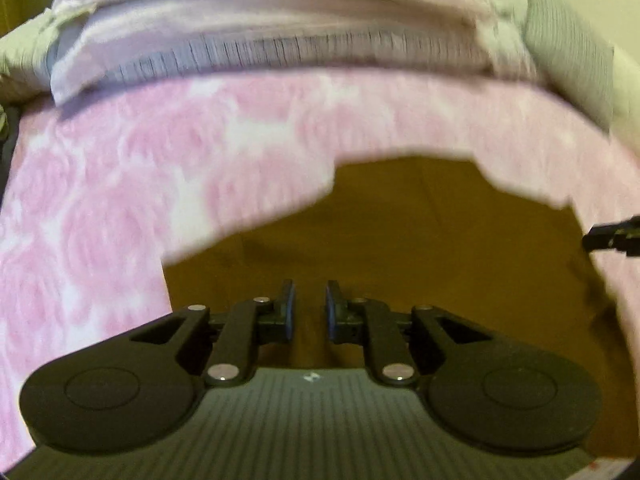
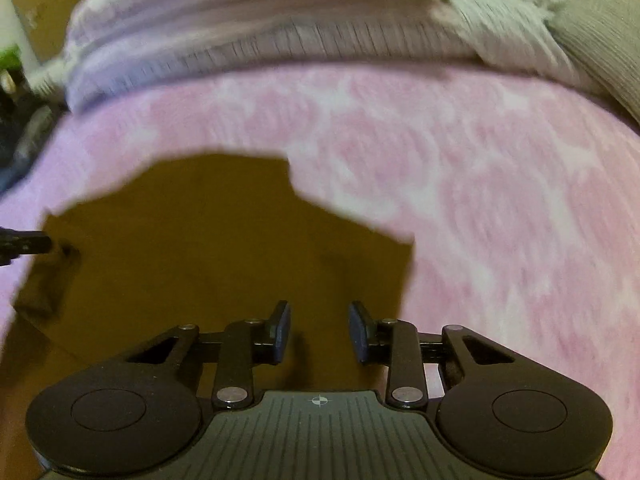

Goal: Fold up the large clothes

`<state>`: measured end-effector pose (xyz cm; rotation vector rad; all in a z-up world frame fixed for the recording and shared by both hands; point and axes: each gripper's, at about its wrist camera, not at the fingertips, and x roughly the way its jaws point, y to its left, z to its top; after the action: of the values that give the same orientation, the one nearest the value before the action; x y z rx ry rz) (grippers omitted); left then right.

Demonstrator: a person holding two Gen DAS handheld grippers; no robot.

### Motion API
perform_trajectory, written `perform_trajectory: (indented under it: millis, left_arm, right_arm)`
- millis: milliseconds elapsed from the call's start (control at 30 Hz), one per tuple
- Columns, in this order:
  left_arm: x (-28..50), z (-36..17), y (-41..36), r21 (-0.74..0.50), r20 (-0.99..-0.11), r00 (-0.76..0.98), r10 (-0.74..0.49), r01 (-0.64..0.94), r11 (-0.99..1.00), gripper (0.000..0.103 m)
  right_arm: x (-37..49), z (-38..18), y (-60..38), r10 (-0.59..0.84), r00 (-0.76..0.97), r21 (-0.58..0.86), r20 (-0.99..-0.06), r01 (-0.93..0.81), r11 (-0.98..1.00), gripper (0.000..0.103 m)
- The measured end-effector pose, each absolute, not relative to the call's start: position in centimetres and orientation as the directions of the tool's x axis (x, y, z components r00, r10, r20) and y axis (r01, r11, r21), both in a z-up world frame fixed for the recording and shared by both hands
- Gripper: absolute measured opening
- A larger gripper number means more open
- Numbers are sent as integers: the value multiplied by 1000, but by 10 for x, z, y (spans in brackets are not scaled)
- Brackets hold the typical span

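A mustard-brown garment (image 1: 400, 232) lies flat on a fluffy pink-and-white blanket (image 1: 120, 180), its edges jagged against the pink. My left gripper (image 1: 310, 308) hovers over the garment's near part, open by a narrow gap with nothing between the blue pads. In the right wrist view the same garment (image 2: 200, 240) fills the lower left, and my right gripper (image 2: 319, 330) stands open and empty above it, close to the garment's right edge. A black fingertip (image 1: 612, 236) of the other gripper pokes in at the right edge. The frames are blurred.
Behind the blanket (image 2: 500, 200) sits a stack of folded pale lavender clothes (image 1: 280, 20) (image 2: 260, 12). A grey ribbed knit (image 2: 600, 40) lies at the back right. Dark objects (image 2: 20, 140) show past the blanket's left edge.
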<state>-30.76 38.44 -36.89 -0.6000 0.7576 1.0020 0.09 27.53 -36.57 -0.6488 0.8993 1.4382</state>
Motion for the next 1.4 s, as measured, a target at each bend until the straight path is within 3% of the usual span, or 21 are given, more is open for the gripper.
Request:
perform_trajectory:
  millis: [33,233,467,500,533,567,600,867,967,1033,1067,1167,1300,1400]
  left_arm:
    - [-305,-367,397,-120,-785,344,516,-900,419,22]
    - [-267,-395,489,-295,-817,444,369,-870,394,34]
    - [-255,-435,544,-475,-814,534,231,-839,265,34]
    - [-254,-436,545,-488,-805,548,228,-829,273,32]
    - [-252,-437,547,-494,-800,558,223,-822,283,19]
    - [-249,-436,546,-498,-792,570,219,-811,306,8]
    - [-245,-434,543,-486,-787,574,223,-802,348,7]
    - [-260,-384,438,-256,-643,621,448,-726,638,6]
    - [-264,-386,378,-142,-708,575,410,-685,715,7]
    - [-265,-399,351,-109,-779,515,358,-673,732,14]
    - [-266,-403,341,-96,-800,492,344,-671,735,14]
    - [-277,-392,339,-156,-779,523,347,-697,700,14]
    - [-276,-370,365,-222,-678,582,450,-745,628,13]
    - [-257,-382,384,-240,-675,590,443,-744,624,14]
  right_arm:
    - [5,-363,286,558,-105,165,-823,-985,58,31]
    - [22,-388,384,542,-245,337,-804,-939,74,38]
    - [44,-434,443,509,-391,539,-767,-823,180,38]
    - [45,-435,446,518,-410,560,-751,-811,171,34]
    - [46,-435,448,521,-431,575,-737,-804,149,9]
    - [44,-434,449,517,-440,573,-735,-810,126,4]
    - [40,-432,449,513,-426,546,-745,-832,101,4]
    - [-6,-364,345,700,-343,295,-626,-936,-195,3]
    - [-34,-363,296,620,-341,216,-706,-938,-269,5]
    - [-48,-381,278,474,-276,180,-836,-954,-238,22]
    - [-53,-387,273,430,-222,143,-875,-967,-209,26]
    - [-55,-374,265,472,-147,89,-869,-986,-143,30]
    - [-50,-343,272,647,-167,212,-744,-977,-8,30]
    - [-64,-357,285,681,-159,233,-714,-972,17,30]
